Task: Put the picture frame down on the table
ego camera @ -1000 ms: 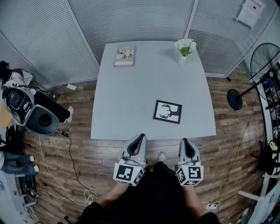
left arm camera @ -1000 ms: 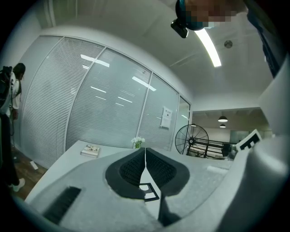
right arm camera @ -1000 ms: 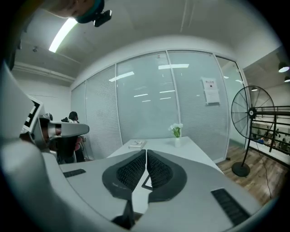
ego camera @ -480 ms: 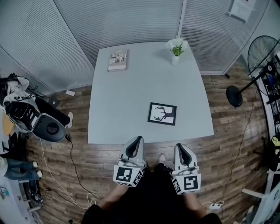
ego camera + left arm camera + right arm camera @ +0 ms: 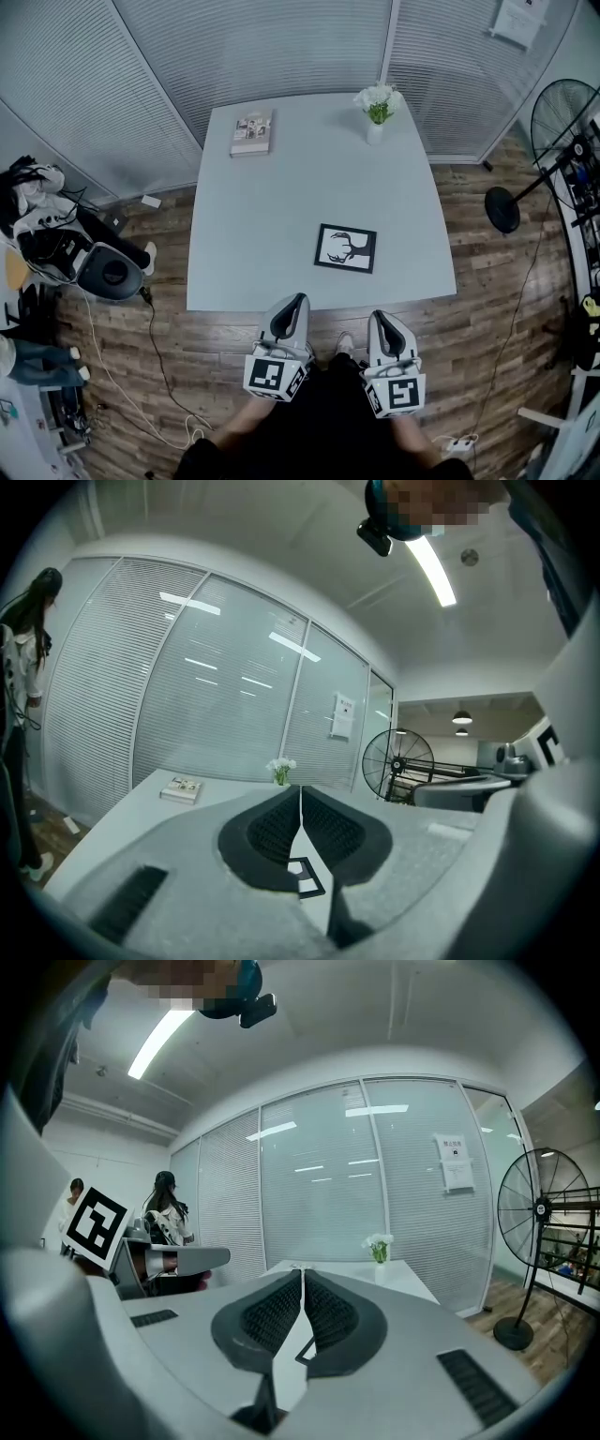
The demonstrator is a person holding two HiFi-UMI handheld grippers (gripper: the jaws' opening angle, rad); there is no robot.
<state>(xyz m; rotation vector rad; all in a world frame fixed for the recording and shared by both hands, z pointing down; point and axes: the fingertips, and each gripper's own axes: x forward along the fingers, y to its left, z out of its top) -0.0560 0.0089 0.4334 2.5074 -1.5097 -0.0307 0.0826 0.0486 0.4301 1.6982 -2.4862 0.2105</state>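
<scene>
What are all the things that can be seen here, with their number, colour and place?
table: 1, pale grey, middle of the room
picture frame: 1, black border, white picture with antlers, flat on the table near its front edge
book: 1, pale cover, far left corner of the table
vase of flowers: 1, white blooms, green leaves, far right part of the table
standing fan: 1, black, on the wooden floor to the right
paper sheet: 1, white, on the glass wall, upper right
bags: several, dark grey, floor to the left
left gripper: 1, grey, shut, empty, before the table
right gripper: 1, grey, shut, empty, beside it
</scene>
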